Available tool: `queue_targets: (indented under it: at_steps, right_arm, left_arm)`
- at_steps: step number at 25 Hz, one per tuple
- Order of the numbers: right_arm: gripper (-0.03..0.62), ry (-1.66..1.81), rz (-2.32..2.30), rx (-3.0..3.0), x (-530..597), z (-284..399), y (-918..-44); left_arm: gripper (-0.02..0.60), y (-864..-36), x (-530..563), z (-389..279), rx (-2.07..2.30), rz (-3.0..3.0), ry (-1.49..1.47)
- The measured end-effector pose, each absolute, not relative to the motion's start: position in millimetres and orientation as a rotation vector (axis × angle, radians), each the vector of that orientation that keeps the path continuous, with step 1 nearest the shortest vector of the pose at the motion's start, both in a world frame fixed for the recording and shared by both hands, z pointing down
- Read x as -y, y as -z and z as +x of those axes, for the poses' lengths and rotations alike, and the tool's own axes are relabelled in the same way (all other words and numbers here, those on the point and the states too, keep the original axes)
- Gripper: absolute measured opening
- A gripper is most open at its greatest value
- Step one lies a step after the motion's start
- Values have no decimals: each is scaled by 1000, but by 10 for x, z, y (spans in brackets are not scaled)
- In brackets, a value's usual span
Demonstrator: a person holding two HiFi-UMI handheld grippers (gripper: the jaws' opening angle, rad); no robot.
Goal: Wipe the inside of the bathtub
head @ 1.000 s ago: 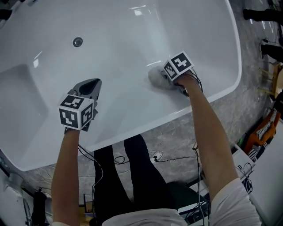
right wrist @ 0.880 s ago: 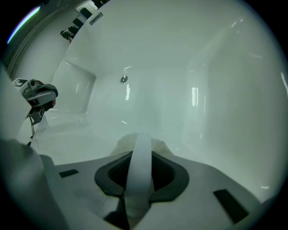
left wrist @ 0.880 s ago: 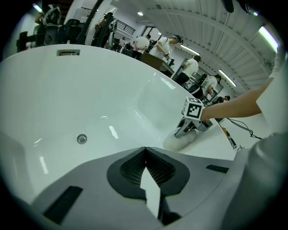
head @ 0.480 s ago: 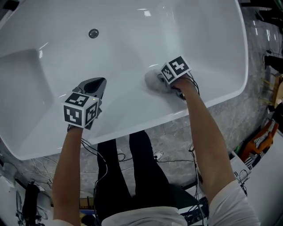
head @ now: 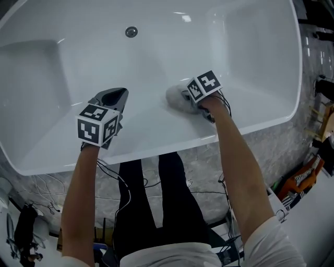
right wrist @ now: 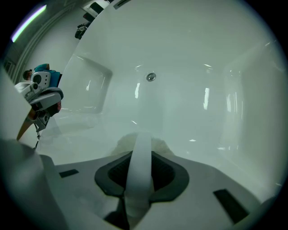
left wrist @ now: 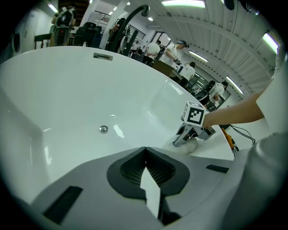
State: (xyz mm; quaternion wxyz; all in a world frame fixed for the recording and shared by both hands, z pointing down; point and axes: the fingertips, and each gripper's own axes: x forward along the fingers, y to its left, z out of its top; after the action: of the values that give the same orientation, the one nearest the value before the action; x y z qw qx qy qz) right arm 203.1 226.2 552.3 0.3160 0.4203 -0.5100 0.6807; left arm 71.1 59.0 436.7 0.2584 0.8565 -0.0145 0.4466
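Note:
The white bathtub (head: 261, 62) fills the head view, its drain (head: 131, 32) at the far side. A pale fluffy cloth (head: 176, 97) lies pressed on the near inner wall, and my right gripper (head: 188, 95) is shut on it. In the right gripper view a white strip of the cloth (right wrist: 140, 161) runs between the jaws of that gripper (right wrist: 143, 150), with the fluffy part just beyond. My left gripper (head: 116, 95) hovers over the near wall to the left, shut with nothing held (left wrist: 145, 152). The left gripper view shows the right gripper (left wrist: 186, 137) and cloth (left wrist: 193, 144).
Grey stone floor (head: 261, 141) with loose cables (head: 52, 182) lies in front of the tub, where the person's dark-trousered legs (head: 172, 193) stand. Striped orange things (head: 302, 180) sit at the right edge. A dark faucet (left wrist: 135, 13) and an overflow plate (left wrist: 103, 56) are on the far rim.
The right gripper has slid the cloth leftward along the near wall, closer to the drain's line. The left gripper drifted left too. The head view has shifted, showing more of the tub's right end.

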Motion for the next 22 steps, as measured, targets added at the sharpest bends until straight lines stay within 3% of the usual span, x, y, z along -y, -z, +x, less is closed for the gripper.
queue_targets:
  at_steps: [22]
  right_arm:
    - [95,-1758,968,1538,-1176,618,-5638]
  left_arm:
    - [12,-4741,210,-222,227,2281,-1231]
